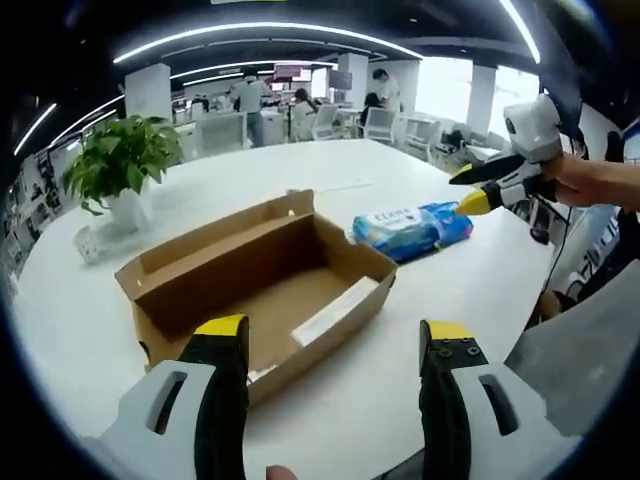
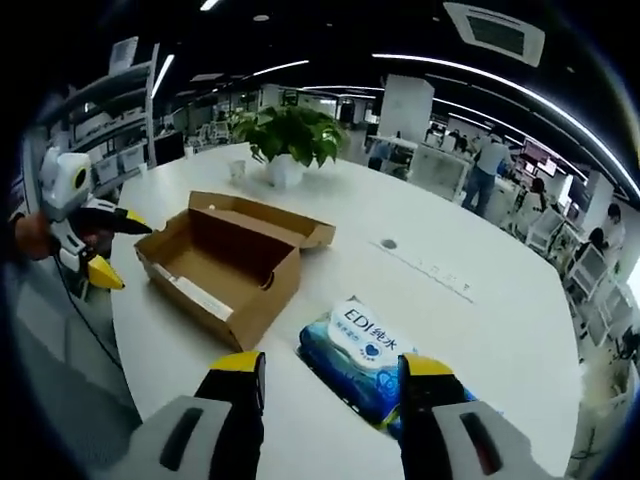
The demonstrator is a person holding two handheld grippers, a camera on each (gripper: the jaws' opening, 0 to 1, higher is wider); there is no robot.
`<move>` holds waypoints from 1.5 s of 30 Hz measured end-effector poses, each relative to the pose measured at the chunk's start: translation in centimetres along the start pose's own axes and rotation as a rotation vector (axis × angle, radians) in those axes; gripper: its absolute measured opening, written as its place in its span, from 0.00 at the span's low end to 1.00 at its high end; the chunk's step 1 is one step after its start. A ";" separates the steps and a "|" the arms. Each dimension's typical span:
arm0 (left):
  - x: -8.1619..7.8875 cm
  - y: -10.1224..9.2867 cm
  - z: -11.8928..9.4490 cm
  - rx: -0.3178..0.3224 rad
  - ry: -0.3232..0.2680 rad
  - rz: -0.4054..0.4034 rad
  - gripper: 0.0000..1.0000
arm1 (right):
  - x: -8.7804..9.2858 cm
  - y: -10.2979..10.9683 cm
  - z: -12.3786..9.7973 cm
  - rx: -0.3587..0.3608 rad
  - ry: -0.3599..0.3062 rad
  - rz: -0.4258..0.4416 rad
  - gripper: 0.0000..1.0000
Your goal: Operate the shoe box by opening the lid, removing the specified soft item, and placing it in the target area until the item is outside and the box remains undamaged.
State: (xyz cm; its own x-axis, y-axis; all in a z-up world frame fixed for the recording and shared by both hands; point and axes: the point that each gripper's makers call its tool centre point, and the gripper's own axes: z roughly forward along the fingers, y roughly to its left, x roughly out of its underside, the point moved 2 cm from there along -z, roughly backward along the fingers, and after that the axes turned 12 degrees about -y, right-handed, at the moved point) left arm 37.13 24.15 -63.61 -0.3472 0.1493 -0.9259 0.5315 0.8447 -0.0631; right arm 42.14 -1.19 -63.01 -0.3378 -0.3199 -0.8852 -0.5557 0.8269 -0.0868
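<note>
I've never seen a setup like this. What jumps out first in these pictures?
Probably the open cardboard shoe box lying on the big white table, its lid folded back and its inside looking bare. Just beside it, apart from it, lies a blue soft pack of wipes. A leafy potted plant stands farther back on the table.
</note>
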 end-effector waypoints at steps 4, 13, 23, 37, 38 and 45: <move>0.0 -0.1 0.1 0.004 -0.002 -0.002 0.68 | 0.0 0.8 0.1 -0.004 -0.007 0.012 0.51; -0.2 -0.2 0.0 0.009 -0.011 -0.010 0.68 | -0.3 2.5 0.7 -0.016 -0.020 0.041 0.51; -0.5 -0.6 -0.1 0.021 -0.019 -0.003 0.68 | -1.0 5.7 1.4 -0.062 -0.024 0.028 0.51; -0.7 -0.5 -0.2 0.013 -0.028 -0.026 0.68 | -1.7 9.3 2.7 -0.139 -0.005 -0.014 0.51; -0.7 -0.5 -0.1 0.013 -0.029 -0.029 0.68 | -1.8 9.6 3.0 -0.148 -0.001 -0.020 0.51; -0.6 -0.5 -0.2 0.009 -0.029 -0.042 0.68 | -2.4 10.9 4.4 -0.190 0.015 -0.054 0.51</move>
State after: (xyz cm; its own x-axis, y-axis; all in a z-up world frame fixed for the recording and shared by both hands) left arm 36.98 23.75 -62.94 -0.3469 0.0984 -0.9327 0.5240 0.8451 -0.1058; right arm 40.24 10.67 -63.83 -0.3145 -0.3695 -0.8744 -0.7061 0.7067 -0.0447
